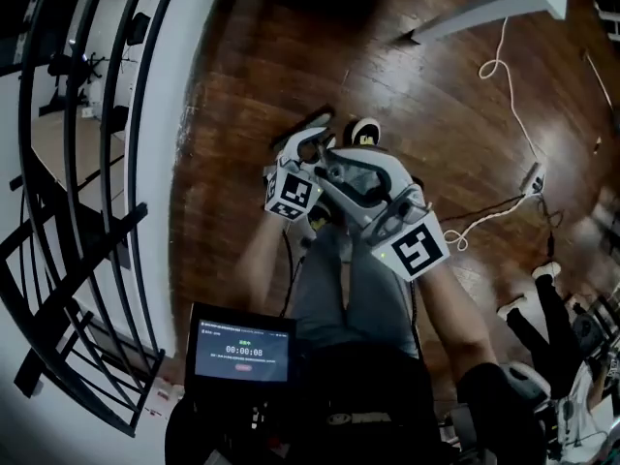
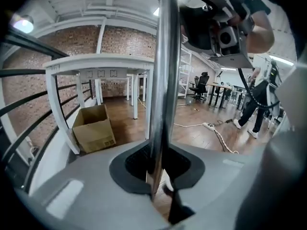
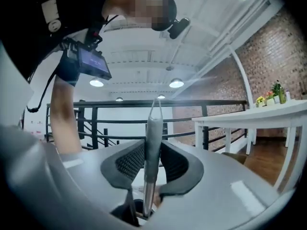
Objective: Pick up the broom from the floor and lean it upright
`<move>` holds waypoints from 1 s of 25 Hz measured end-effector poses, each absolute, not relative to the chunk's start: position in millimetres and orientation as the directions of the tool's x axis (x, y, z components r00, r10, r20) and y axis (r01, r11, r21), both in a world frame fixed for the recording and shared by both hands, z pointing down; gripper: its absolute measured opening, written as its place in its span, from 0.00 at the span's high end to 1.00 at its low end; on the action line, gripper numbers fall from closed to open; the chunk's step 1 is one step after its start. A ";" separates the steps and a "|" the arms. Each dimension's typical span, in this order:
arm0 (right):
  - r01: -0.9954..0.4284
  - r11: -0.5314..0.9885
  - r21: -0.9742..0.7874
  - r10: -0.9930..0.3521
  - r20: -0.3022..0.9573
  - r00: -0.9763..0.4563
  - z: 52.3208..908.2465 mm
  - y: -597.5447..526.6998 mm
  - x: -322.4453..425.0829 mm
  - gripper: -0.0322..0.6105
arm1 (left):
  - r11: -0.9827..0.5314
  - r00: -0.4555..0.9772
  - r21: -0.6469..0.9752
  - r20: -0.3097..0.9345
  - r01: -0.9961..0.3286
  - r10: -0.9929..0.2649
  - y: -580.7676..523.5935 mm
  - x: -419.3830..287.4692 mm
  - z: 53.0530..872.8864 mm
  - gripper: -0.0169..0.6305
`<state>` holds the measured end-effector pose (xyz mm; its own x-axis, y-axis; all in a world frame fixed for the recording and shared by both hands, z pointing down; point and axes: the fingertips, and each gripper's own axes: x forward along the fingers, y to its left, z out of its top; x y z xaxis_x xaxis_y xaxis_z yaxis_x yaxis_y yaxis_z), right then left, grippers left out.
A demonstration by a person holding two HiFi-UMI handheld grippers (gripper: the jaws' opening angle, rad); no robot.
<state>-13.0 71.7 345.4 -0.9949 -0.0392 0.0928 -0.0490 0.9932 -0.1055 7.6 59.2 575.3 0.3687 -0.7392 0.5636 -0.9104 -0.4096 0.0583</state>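
Observation:
The broom's shiny metal pole (image 2: 165,80) runs upright through my left gripper (image 2: 156,171), whose pads are shut on it. Its grey end grip (image 3: 153,138), with a thin hanging loop (image 3: 156,107) at the tip, stands between the pads of my right gripper (image 3: 149,164), which press on it. In the head view both grippers are close together over my legs, the left gripper (image 1: 308,151) just left of the right gripper (image 1: 363,177). The broom's head is hidden. In the left gripper view, the right gripper (image 2: 225,32) is higher on the pole.
A black railing (image 1: 97,163) curves along the left. A cardboard box (image 2: 93,128) sits under a white table (image 2: 100,61). A power strip with white cable (image 1: 528,177) lies on the wood floor. Another person (image 1: 533,318) stands at the right. A screen (image 1: 242,352) hangs at my waist.

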 end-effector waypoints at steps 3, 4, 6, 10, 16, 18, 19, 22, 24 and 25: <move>-0.108 0.982 -0.154 -0.098 0.075 -0.992 335.6 126.3 -30.3 0.80 | -0.383 0.365 0.103 0.592 -0.918 -0.718 123.1 -2.9 570.3 0.87; -0.128 0.978 -0.162 -0.119 0.067 -0.991 330.1 129.7 -34.9 0.80 | -0.364 0.355 0.113 0.599 -0.925 -0.718 129.2 -5.2 567.4 0.87; -0.159 0.973 -0.170 -0.152 0.055 -0.987 319.6 107.9 -43.1 0.80 | -0.323 0.335 0.132 0.605 -0.937 -0.723 109.5 -8.6 557.7 0.87; -0.258 0.938 -0.229 -0.238 0.112 -0.965 319.6 25.3 -45.0 0.81 | -0.340 0.350 0.136 0.602 -0.931 -0.718 27.9 -10.1 542.7 0.87; -0.440 0.846 -0.301 -0.417 0.139 -0.898 325.3 -71.9 -40.6 0.81 | -0.321 0.384 0.212 0.544 -0.923 -0.746 -41.7 -25.3 542.5 0.79; -0.494 0.810 -0.318 -0.466 0.165 -0.869 336.7 -93.1 -36.3 0.81 | -0.293 0.376 0.238 0.515 -0.926 -0.770 -53.4 -34.3 536.0 0.78; -0.520 0.791 -0.323 -0.488 0.181 -0.854 343.0 -102.6 -34.9 0.81 | -0.282 0.369 0.243 0.502 -0.928 -0.782 -59.4 -39.8 532.8 0.77; -0.585 0.744 -0.323 -0.552 0.197 -0.810 354.1 -130.7 -34.4 0.80 | -0.269 0.361 0.254 0.470 -0.929 -0.805 -77.6 -55.5 527.3 0.78; -0.621 0.713 -0.327 -0.586 0.210 -0.783 359.2 -151.0 -38.5 0.80 | -0.288 0.376 0.253 0.452 -0.923 -0.809 -91.3 -60.8 524.3 0.78; -0.638 0.694 -0.333 -0.601 0.221 -0.768 362.4 -161.6 -41.2 0.80 | -0.306 0.390 0.251 0.442 -0.918 -0.808 -98.4 -61.7 522.1 0.78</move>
